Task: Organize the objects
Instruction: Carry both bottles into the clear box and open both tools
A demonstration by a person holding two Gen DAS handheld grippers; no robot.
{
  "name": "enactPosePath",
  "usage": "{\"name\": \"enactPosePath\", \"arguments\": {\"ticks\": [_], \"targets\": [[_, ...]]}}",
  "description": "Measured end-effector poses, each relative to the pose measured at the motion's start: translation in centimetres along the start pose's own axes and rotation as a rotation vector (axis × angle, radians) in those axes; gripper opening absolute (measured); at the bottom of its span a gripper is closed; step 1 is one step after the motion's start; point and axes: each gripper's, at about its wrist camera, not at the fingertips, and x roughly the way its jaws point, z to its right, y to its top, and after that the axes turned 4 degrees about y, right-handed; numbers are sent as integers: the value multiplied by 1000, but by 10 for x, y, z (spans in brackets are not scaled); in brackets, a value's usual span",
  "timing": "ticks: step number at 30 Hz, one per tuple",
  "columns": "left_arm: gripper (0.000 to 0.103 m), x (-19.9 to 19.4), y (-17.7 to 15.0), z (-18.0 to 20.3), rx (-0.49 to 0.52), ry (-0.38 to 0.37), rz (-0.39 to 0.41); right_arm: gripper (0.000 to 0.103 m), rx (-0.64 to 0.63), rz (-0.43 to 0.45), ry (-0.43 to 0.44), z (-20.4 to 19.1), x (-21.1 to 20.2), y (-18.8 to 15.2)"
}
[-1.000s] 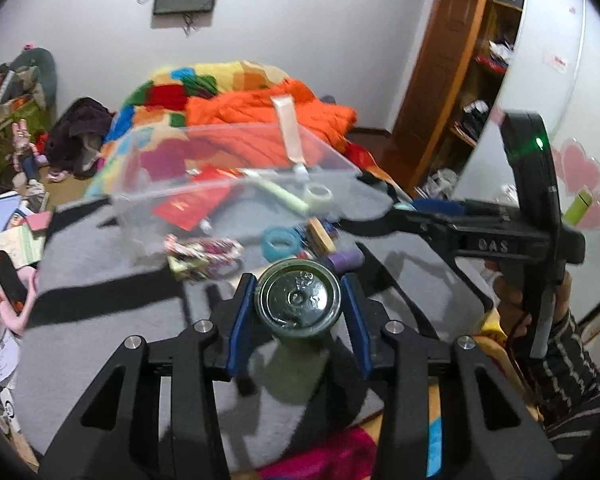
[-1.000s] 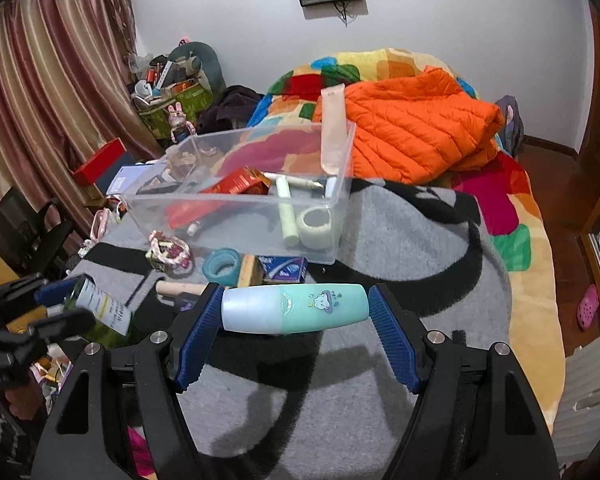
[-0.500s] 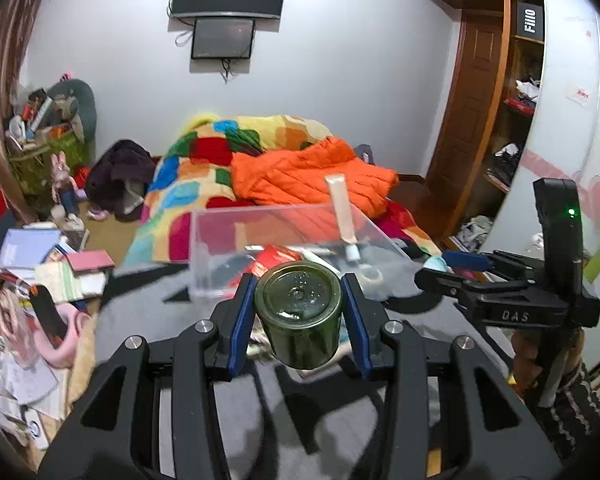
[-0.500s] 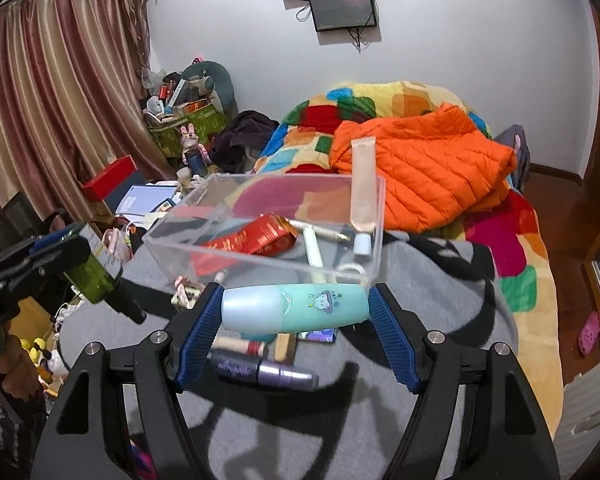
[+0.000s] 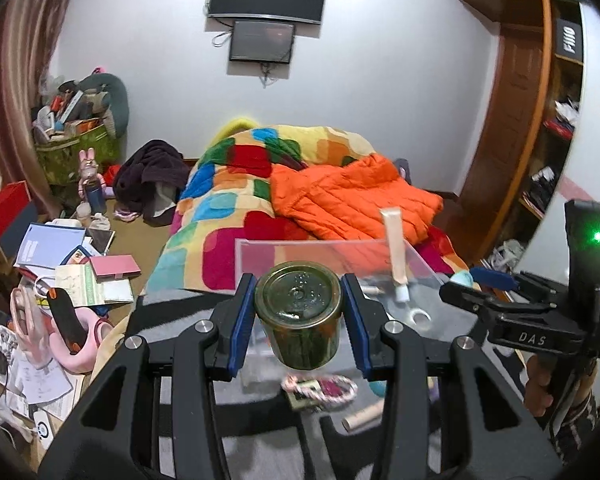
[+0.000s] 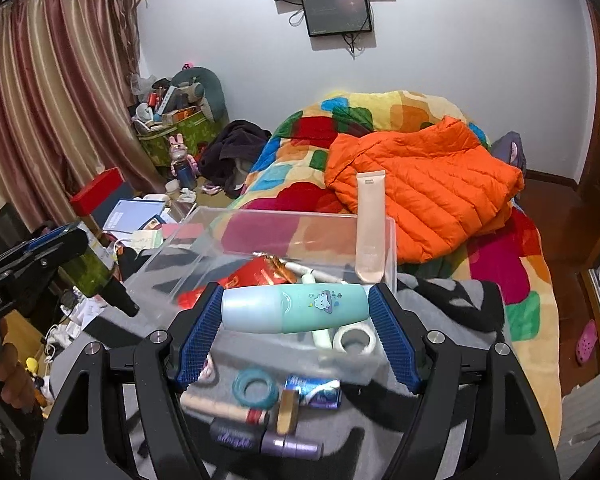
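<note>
Black tool (image 5: 299, 310), blue ribbed pads (image 6: 392, 344)

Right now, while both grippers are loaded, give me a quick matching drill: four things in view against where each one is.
Things:
1. green glass bottle
2. teal bottle
3. beige tube
4. teal ring

Places:
A. leaning upright in the clear bin
B. on the grey blanket in front of the bin
C. clamped in the left gripper
D. held sideways in the right gripper

Pairs: 1-C, 2-D, 3-A, 4-B
</note>
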Motion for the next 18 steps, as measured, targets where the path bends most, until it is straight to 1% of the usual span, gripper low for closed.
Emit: {"name": "enactPosePath", "arguments": {"ticks": [4, 7, 11, 15, 18], "targets": [[42, 12, 9, -7, -27, 11, 10, 71, 8, -36, -2, 1, 21, 7], [42, 27, 14, -6, -19, 43, 7, 71, 11, -67, -6, 1, 37, 9], [42, 55, 9, -6, -15, 68, -45, 71, 11, -118, -19, 1, 61, 9], [42, 76, -4, -5, -8, 66, -101, 71, 0, -176, -32, -1, 83, 4], [42, 84, -11, -5, -4, 61, -130, 71, -11, -202, -38, -2, 92, 0]]}}
